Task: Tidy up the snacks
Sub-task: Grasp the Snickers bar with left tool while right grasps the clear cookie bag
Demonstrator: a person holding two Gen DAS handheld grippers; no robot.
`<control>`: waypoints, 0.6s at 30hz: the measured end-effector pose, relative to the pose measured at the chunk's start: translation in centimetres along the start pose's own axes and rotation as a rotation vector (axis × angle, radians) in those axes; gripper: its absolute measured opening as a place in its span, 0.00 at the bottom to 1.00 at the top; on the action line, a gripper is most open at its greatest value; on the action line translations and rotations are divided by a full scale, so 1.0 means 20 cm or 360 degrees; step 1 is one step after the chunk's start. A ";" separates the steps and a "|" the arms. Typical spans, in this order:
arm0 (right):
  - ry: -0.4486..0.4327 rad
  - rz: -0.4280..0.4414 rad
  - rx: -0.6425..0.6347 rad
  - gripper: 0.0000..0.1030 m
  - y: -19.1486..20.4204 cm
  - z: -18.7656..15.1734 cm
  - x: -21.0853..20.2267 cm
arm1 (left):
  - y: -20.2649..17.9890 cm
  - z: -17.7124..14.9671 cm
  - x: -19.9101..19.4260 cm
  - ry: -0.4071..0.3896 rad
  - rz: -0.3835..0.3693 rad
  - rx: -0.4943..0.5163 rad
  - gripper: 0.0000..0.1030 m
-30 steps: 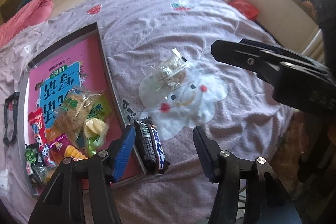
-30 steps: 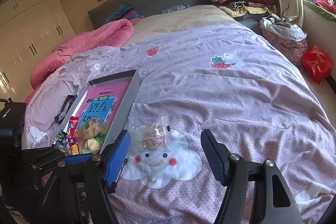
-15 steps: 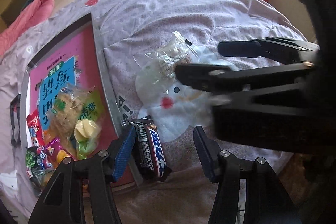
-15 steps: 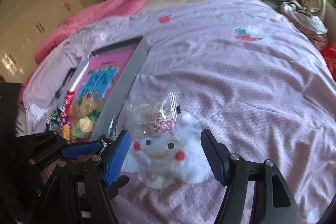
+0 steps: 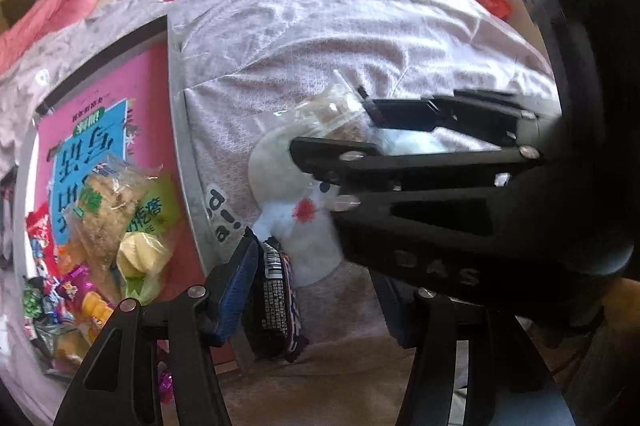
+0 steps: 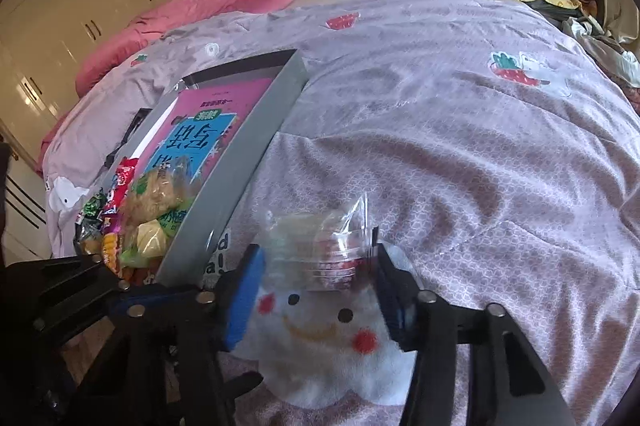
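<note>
Right tongs (image 6: pixel 316 290) are closing around one clear-wrapped snack packet (image 6: pixel 320 242), which I see lying crosswise on the cloud print. Left tongs (image 5: pixel 316 290) hang half-wide beside one dark candy bar (image 5: pixel 276 302), its long axis along the grey tray (image 5: pixel 184 154). Lilac bedspread (image 6: pixel 440 114), white wardrobes behind.
</note>
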State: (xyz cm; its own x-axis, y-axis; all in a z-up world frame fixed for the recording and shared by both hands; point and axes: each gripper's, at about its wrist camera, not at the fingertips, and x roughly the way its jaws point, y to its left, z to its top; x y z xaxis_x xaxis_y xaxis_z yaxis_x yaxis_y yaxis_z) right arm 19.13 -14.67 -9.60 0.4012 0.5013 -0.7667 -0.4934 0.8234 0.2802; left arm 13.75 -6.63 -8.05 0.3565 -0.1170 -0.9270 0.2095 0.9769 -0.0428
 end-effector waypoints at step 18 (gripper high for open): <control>-0.0124 0.0019 0.0277 0.49 -0.23 -0.03 -0.21 | 0.00 -0.03 -0.04 0.0019 -0.0227 -0.0125 0.31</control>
State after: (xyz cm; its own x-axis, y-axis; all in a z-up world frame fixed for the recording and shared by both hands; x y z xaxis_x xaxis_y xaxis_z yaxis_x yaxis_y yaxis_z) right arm 19.31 -20.78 -8.05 0.4579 0.5249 -0.7175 -0.3603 0.8474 0.3900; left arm 12.97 -6.38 -7.61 0.3171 -0.2536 -0.9138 0.1852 0.9616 -0.2026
